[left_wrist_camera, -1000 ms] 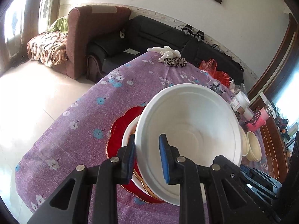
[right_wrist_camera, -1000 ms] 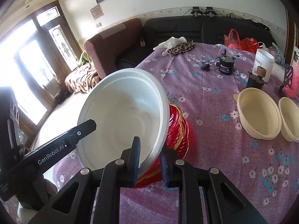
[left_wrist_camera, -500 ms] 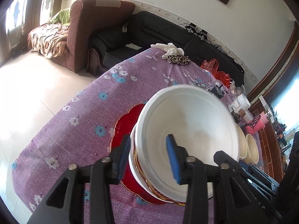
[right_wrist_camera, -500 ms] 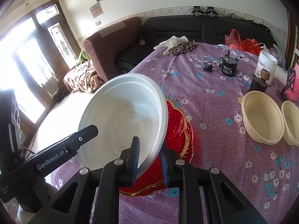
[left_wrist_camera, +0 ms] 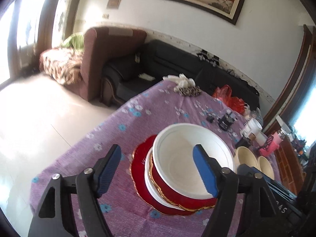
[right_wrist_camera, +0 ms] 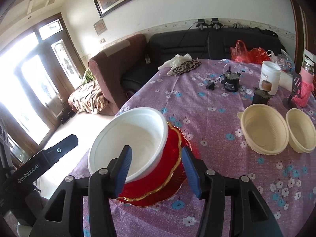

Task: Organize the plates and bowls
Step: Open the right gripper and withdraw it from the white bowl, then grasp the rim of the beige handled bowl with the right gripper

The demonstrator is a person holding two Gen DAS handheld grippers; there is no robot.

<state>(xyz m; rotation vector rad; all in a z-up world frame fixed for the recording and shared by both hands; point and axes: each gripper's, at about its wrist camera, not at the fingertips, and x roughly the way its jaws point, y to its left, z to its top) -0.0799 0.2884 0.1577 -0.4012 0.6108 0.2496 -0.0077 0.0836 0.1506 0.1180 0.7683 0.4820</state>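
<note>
Black sofa [left_wrist_camera: 177, 67], maroon armchair [left_wrist_camera: 106, 55], bright windows [right_wrist_camera: 21, 90]

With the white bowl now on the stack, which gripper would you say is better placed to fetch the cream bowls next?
Probably the right gripper: the cream bowls lie on its side, unobstructed. From the left gripper, the white bowl and the other gripper's body intervene. Both jaws are opening, off the bowl.

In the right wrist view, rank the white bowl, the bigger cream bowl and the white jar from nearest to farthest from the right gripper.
1. White bowl: beside the opening right gripper, on the red plates.
2. Bigger cream bowl: right, mid-table.
3. White jar: far right, toward the table's back.
</note>
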